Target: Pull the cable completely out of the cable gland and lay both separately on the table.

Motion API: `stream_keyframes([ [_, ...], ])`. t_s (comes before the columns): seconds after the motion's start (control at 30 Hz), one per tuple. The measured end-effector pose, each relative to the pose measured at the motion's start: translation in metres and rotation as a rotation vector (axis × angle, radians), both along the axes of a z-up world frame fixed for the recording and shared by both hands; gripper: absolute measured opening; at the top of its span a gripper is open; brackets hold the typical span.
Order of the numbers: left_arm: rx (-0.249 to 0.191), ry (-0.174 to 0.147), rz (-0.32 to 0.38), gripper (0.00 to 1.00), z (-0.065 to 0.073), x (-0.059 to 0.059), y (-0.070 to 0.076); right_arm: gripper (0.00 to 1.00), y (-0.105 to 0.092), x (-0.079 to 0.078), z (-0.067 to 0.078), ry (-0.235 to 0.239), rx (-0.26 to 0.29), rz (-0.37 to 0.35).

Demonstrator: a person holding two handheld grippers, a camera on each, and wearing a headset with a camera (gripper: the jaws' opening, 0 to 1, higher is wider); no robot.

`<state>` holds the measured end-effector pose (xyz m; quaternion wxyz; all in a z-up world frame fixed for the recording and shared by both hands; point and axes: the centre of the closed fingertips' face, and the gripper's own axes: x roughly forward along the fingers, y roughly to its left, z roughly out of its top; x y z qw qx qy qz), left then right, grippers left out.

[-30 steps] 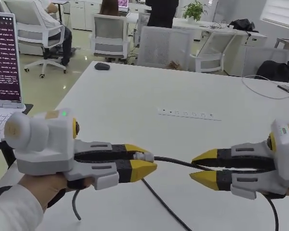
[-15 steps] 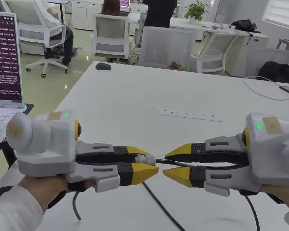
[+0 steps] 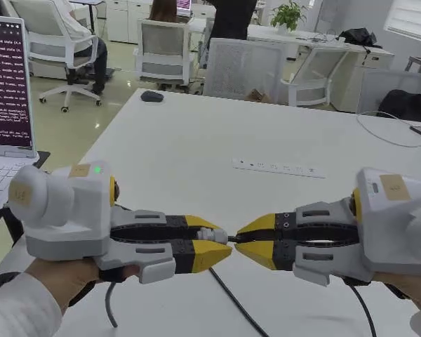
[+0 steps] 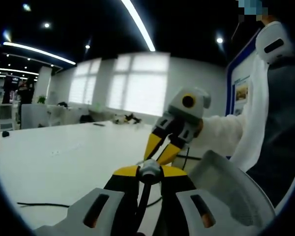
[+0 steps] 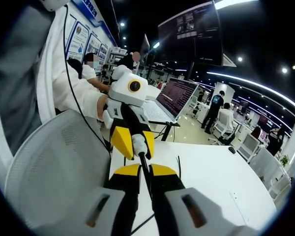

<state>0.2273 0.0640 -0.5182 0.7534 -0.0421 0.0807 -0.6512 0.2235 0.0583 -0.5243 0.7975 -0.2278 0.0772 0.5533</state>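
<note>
My left gripper (image 3: 223,241) comes in from the left over the white table (image 3: 196,147) and is shut on the small white cable gland (image 3: 215,232). A black cable (image 3: 231,300) leaves the gland and trails down across the table. My right gripper (image 3: 240,240) meets it tip to tip from the right, shut on the cable just beside the gland. In the left gripper view the gland (image 4: 150,170) sits between my yellow tips, with the right gripper (image 4: 162,146) facing it. In the right gripper view the cable (image 5: 145,172) runs between my jaws to the gland (image 5: 139,144) in the left gripper (image 5: 132,140).
An open laptop (image 3: 7,84) stands at the left edge. A white power strip (image 3: 274,167) lies mid-table and a mouse (image 3: 152,96) near the far edge. Office chairs (image 3: 240,69) line the far side. A thin cord (image 3: 386,133) lies at the far right.
My right gripper has moved left along the cable up to the gland and its jaws have closed on the cable. The left gripper has stayed put, holding the gland.
</note>
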Motion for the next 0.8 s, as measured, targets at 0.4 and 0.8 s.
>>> stream_keyframes([
  [0.4,-0.012,-0.005,0.031,0.17,0.003,0.005,0.005,0.06,-0.015,0.006,0.001,0.001,0.014,-0.036],
  [0.8,-0.018,-0.004,0.034,0.17,0.005,0.004,0.004,0.07,-0.050,0.008,-0.011,0.033,0.011,-0.121],
])
